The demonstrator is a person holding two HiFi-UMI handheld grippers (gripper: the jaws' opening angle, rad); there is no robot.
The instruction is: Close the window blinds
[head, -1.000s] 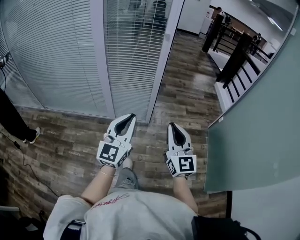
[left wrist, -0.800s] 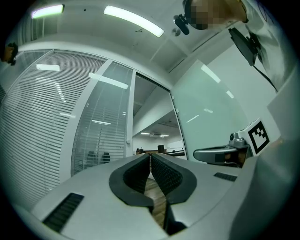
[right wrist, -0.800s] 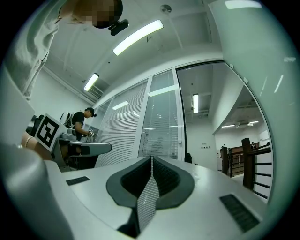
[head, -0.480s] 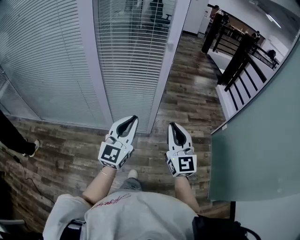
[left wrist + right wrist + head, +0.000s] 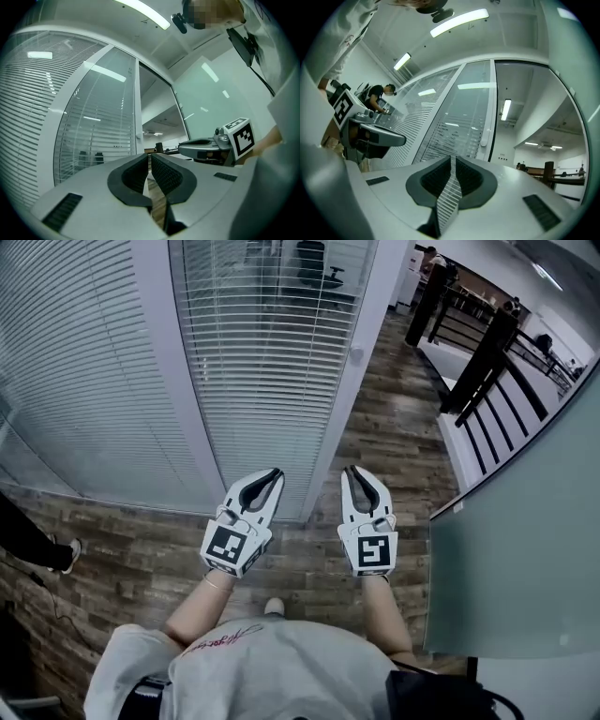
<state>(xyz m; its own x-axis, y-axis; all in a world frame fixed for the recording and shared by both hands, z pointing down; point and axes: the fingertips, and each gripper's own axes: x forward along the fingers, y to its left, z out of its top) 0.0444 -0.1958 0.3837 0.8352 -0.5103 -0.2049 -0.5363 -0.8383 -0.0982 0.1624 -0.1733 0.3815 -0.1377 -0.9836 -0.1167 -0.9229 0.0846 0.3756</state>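
Observation:
The window blinds [image 5: 272, 352] hang behind a glass panel straight ahead, with their slats partly turned so a dim room shows through. The panel [image 5: 75, 371] to the left has its slats turned flat and looks opaque. My left gripper [image 5: 274, 473] and right gripper [image 5: 352, 470] are held side by side at waist height, short of the glass. Both point at the base of the see-through panel. Both are shut with nothing between the jaws, as the left gripper view [image 5: 149, 157] and right gripper view [image 5: 453, 159] show. The slatted panel [image 5: 454, 126] rises ahead of the right gripper.
A white door frame [image 5: 361, 371] with a knob [image 5: 356, 354] stands right of the blinds. A frosted glass partition [image 5: 516, 559] runs close on my right, with a dark railing [image 5: 478, 352] beyond. Someone's leg and shoe [image 5: 37, 545] are at far left. The floor is wood plank.
I have come closer to the glass wall, so the blinds look larger and nearer. Both grippers came forward with me, still shut, and the right one rolled so its marker faces up.

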